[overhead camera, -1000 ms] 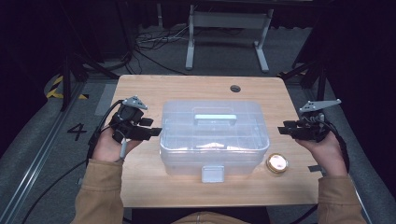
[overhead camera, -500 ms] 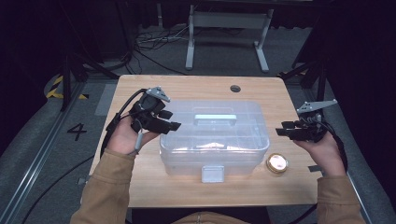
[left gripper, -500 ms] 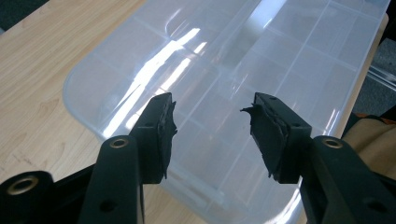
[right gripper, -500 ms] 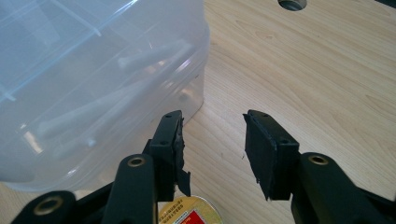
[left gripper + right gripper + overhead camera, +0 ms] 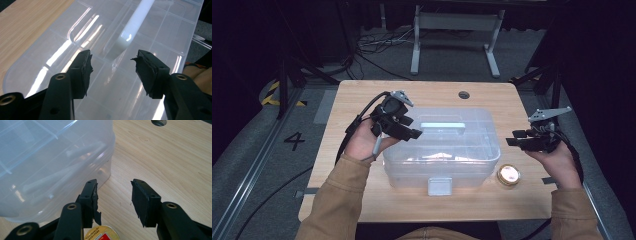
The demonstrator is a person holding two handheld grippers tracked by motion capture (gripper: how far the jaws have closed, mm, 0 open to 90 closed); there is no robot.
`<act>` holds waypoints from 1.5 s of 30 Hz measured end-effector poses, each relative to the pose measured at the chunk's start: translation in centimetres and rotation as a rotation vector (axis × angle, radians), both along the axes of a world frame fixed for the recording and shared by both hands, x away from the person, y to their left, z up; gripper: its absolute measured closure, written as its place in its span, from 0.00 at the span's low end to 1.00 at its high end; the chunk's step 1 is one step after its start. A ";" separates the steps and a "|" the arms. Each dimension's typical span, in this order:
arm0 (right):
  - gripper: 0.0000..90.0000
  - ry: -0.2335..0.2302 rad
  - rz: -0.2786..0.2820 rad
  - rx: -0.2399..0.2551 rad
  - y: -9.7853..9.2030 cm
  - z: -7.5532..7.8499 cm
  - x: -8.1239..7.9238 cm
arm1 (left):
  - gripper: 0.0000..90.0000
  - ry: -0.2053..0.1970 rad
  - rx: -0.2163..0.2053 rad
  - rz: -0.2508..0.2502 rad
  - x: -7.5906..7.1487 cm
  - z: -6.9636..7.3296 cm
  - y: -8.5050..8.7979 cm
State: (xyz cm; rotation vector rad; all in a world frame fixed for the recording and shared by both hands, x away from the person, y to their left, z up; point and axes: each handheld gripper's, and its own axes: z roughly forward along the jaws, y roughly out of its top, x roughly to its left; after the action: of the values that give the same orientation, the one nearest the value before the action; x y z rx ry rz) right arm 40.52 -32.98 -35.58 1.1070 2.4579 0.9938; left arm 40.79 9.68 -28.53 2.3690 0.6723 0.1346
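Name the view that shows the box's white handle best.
The high view: the handle lies whole along the middle of the box lid, both ends in sight. The left gripper view gives it close but cropped, running off the top edge beyond the open left claw. The right gripper view gives the box's side, with no clear handle.

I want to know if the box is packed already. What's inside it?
Through the clear box, pale long items and something tan show. The frosted plastic blurs them, so what they are cannot be told.

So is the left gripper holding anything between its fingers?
No, the left gripper has its fingers spread apart with only air between them, hovering above the clear plastic storage box lid.
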 end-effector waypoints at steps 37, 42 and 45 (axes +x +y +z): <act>0.65 -0.027 0.034 0.019 0.1 -0.3 -0.3 | 0.84 0.004 0.078 -0.011 2.1 -0.4 -2.8; 0.66 -0.028 0.042 0.021 0.2 -0.2 -0.3 | 0.84 0.031 0.083 -0.009 2.8 0.1 -2.9; 0.66 -0.029 0.046 0.023 0.2 -0.2 -0.4 | 0.84 0.041 0.082 -0.007 3.0 0.3 -2.9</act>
State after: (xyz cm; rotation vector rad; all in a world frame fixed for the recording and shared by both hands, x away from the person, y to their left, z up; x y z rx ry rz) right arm 40.16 -32.82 -35.81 1.0398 2.4658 1.0460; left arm 43.77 6.82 -28.24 2.4585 0.6906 0.1128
